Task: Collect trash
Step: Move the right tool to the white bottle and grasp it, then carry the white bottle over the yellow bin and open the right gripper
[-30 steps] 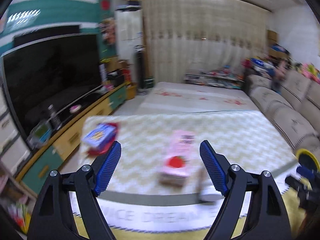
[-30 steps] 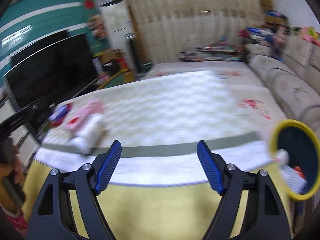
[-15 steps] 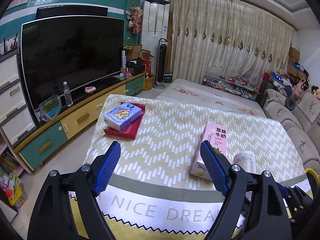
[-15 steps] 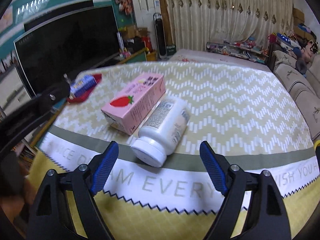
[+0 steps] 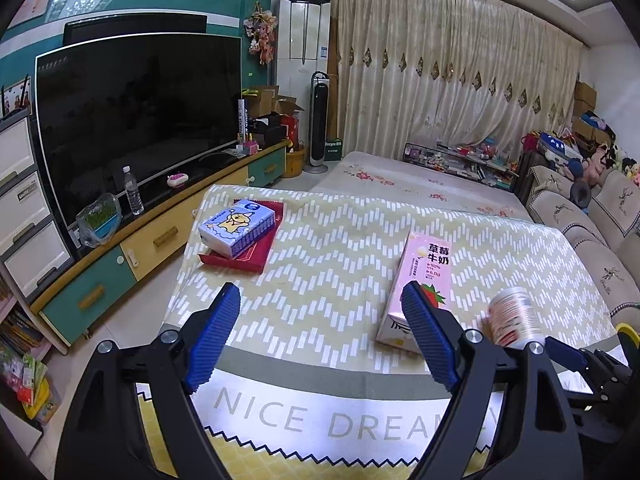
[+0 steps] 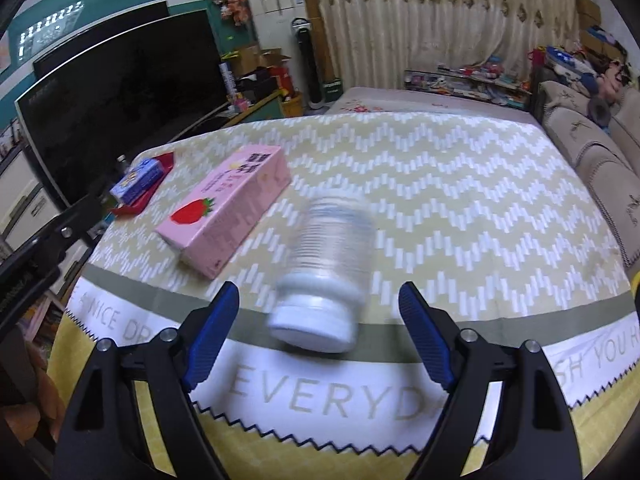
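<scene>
A white plastic bottle (image 6: 324, 272) lies on its side on the chevron tablecloth (image 6: 460, 200), blurred with motion, its cap toward me. It sits just ahead of my open right gripper (image 6: 318, 332), centred between the fingers. A pink strawberry milk carton (image 6: 228, 208) lies flat to its left. In the left wrist view the carton (image 5: 420, 280) and bottle (image 5: 514, 316) lie to the right of my open, empty left gripper (image 5: 320, 340).
A blue tissue pack (image 5: 236, 228) rests on a red tray (image 5: 244, 258) at the table's far left. A TV (image 5: 132, 120) and low cabinet (image 5: 152, 240) stand left, a sofa (image 5: 592, 248) right. A yellow bin rim (image 5: 624, 330) shows at the right edge.
Both views swung from blurred motion to face the table. The right gripper has closed in on the bottle, which now looks blurred and has shifted right, away from the carton. The left gripper has barely moved.
</scene>
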The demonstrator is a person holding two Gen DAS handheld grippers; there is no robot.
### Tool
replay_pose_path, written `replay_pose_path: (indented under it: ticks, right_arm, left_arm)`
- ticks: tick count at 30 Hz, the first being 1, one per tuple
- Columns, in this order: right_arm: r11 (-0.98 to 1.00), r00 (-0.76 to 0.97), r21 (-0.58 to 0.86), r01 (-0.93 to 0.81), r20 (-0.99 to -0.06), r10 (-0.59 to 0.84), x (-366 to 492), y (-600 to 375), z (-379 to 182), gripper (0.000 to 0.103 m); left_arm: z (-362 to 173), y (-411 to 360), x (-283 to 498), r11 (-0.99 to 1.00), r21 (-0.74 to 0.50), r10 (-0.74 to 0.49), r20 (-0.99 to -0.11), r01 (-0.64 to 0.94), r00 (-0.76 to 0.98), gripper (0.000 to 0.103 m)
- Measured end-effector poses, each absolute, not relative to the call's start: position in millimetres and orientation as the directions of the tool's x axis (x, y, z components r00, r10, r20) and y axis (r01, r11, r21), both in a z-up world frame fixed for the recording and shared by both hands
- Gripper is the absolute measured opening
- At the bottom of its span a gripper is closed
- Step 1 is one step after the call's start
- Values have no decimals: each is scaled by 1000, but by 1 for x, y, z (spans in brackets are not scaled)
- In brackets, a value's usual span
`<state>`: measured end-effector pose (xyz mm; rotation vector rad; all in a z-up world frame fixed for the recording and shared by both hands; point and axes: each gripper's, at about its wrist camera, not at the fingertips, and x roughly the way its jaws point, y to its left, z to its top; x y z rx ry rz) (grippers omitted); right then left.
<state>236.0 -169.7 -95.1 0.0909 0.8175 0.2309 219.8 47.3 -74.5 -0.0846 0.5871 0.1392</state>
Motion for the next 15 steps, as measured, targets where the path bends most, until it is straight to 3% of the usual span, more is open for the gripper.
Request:
replay_pose_path:
  ticks: [5,15]
  right_arm:
    - [971,624,164,-174,-744,238,238,-162,-101,46]
    - [967,654,198,-161,-712,255,223,-183,-90,44]
  left_arm:
    - [-77,41,221,989,-27,102,-566,-142,818,82]
    - [-78,33,221,993,-14,90,-565,-119,820,83]
